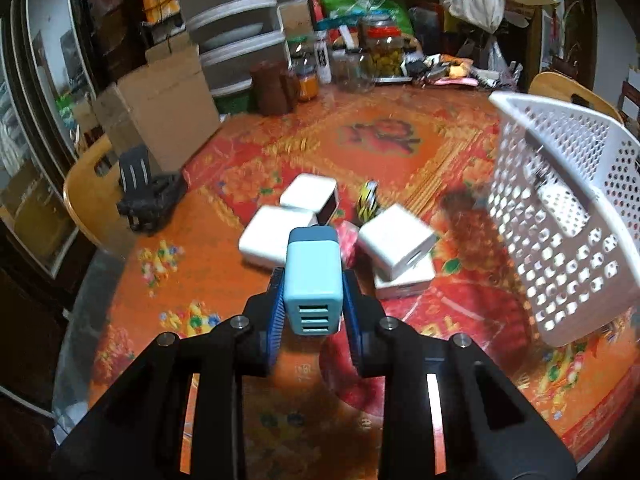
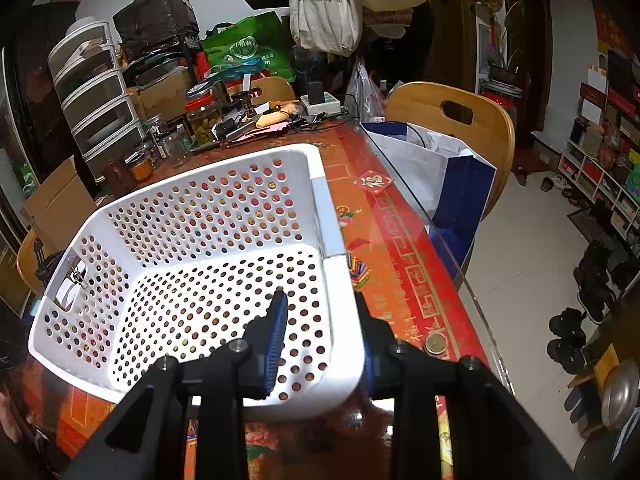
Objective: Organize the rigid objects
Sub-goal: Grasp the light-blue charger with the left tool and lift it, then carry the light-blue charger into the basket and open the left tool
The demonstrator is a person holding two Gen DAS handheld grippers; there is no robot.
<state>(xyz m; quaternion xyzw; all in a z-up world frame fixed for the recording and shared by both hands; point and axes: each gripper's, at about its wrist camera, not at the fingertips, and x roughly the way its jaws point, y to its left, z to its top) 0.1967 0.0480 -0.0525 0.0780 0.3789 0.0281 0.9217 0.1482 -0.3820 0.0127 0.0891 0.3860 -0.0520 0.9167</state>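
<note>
Left gripper [image 1: 312, 288] angled downward over the table, blue pads clamped on either side of a light blue charger [image 1: 312, 280], lifted clear. Right gripper [image 2: 320, 320] also angled downward, jaws closed on the near right wall of a white basket [image 2: 344, 280], tilting it.

black hand-held gripper [image 1: 313, 284], blue ribbed pads [image 2: 276, 344]
</note>
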